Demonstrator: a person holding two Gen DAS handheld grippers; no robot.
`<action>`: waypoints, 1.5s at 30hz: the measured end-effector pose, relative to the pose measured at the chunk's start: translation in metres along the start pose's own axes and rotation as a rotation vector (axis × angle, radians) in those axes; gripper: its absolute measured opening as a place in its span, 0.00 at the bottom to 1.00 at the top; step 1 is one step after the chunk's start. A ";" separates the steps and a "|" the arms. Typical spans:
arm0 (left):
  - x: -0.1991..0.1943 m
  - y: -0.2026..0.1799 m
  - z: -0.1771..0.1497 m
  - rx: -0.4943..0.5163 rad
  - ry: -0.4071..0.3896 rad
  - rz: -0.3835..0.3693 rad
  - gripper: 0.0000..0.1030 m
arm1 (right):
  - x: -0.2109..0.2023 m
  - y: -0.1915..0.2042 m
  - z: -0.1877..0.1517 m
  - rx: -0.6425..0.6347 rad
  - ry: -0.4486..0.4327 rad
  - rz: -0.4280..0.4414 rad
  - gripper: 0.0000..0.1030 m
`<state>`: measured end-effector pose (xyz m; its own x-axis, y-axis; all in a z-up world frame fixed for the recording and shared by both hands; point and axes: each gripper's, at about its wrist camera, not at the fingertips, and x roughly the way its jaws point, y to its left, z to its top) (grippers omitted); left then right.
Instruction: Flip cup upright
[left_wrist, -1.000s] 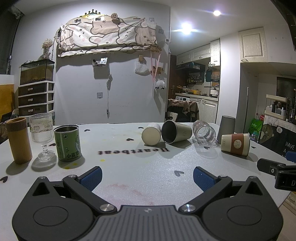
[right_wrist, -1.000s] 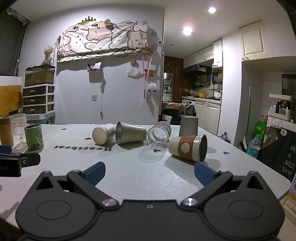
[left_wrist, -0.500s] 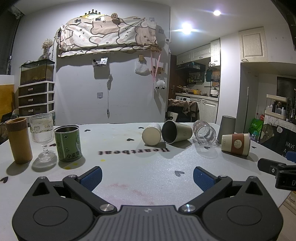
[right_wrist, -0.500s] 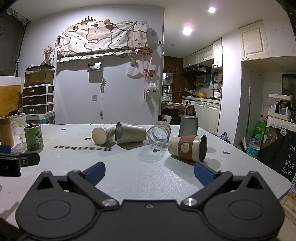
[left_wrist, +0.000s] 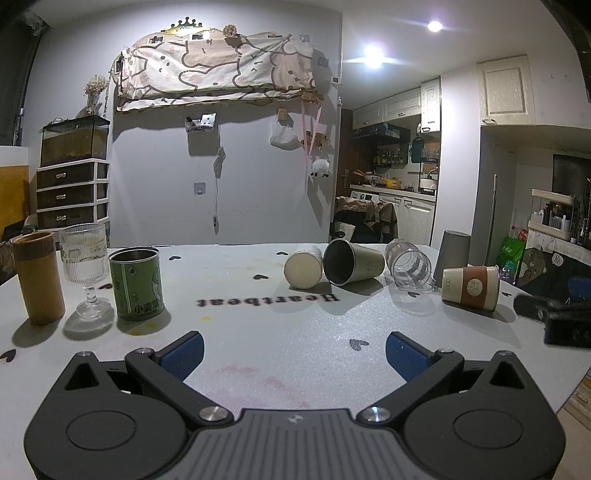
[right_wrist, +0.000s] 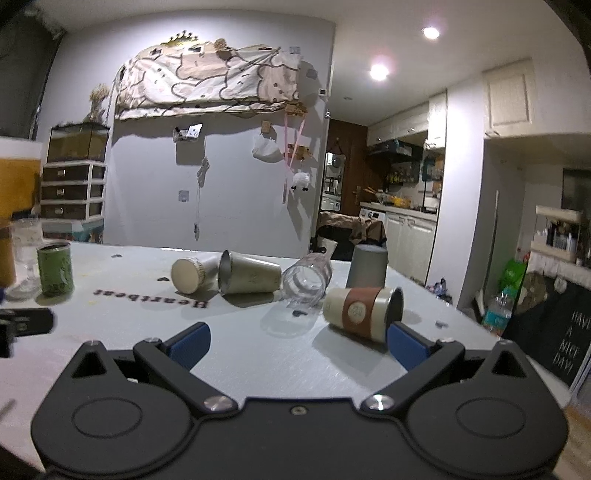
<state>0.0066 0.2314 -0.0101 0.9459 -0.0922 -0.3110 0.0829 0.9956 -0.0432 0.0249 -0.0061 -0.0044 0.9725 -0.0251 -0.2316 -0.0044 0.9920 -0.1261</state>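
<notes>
Several cups lie on their sides on the white table: a cream cup, a steel cup, a clear glass and a cream cup with a brown sleeve. A grey cup stands upside down behind them. My left gripper is open and empty over the near table. My right gripper is open and empty, its right fingertip close to the sleeved cup's mouth.
At the left stand a green tin, a ribbed stemmed glass and a brown cylinder cup, all upright. The table's right edge drops off beyond the sleeved cup. Each gripper's tip shows in the other's view.
My right gripper has moved forward toward the sleeved cup and tilted slightly; its view is now blurred. The left gripper has hardly moved. No cup has moved.
</notes>
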 end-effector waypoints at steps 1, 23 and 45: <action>0.001 0.000 0.001 -0.001 0.000 0.001 1.00 | 0.006 -0.003 0.005 -0.034 -0.002 -0.005 1.00; 0.003 0.014 -0.007 -0.033 0.027 0.007 1.00 | 0.207 -0.001 0.031 -1.013 0.415 -0.019 0.98; 0.004 0.030 -0.008 -0.075 0.041 0.035 1.00 | 0.153 0.031 0.006 -1.217 0.385 0.170 0.73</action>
<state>0.0106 0.2607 -0.0202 0.9340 -0.0593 -0.3524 0.0247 0.9945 -0.1020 0.1747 0.0215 -0.0384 0.8102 -0.1458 -0.5677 -0.5277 0.2400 -0.8148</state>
